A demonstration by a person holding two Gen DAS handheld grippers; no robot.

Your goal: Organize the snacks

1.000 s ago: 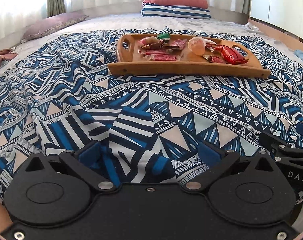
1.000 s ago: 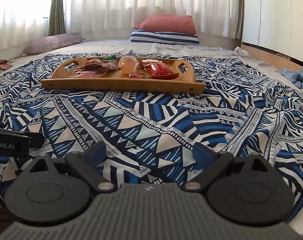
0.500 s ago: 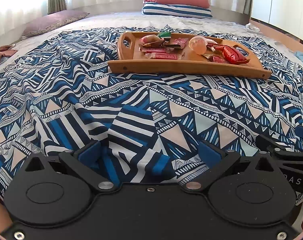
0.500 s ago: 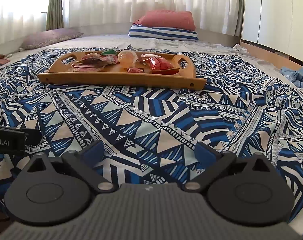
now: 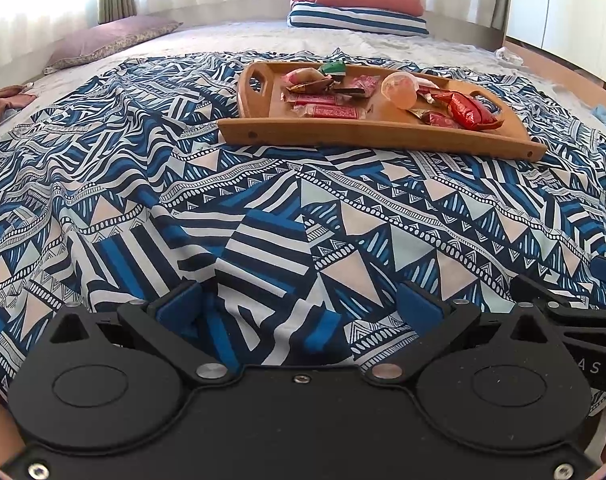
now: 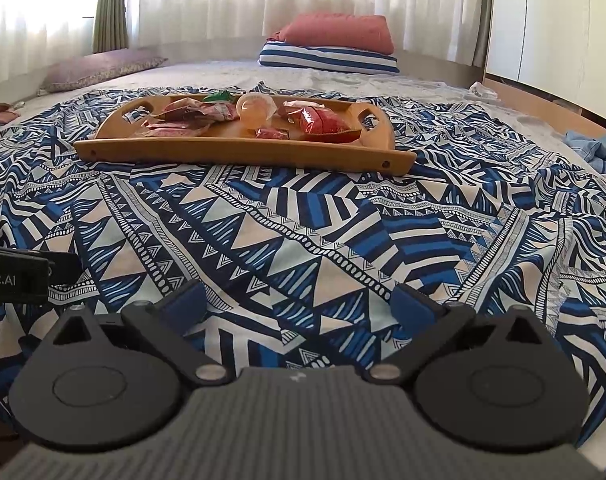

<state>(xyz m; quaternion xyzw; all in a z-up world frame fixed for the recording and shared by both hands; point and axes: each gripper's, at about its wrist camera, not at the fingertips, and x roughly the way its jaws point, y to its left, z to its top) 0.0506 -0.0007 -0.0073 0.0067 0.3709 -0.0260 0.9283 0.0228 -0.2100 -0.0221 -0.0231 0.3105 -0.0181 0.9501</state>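
A bed [image 5: 231,40] fills both views, a blue patterned cloth [image 5: 263,220] spread over most of it. On the cloth, in the upper middle of each frame, sits a wooden tray [image 5: 375,136], and all the snacks in view lie inside it: red packets [image 5: 327,106] to the left, a pale round jelly cup [image 5: 399,88] in the middle, a red bag [image 5: 465,108] to the right, a small green packet [image 5: 333,67] at the far rim. No snack shows on the cloth itself.

At the bottom of each frame, the left gripper [image 5: 299,304] and right gripper [image 6: 299,300] hang low over the cloth, well short of the tray, fingers spread wide with nothing between them.

The scene fits snacks just gathered onto the tray as well as a heap awaiting sorting. If sorting is meant, it probably pays to pinch flat packets by an edge and take the jelly cup across its body gently, since it looks slippery.
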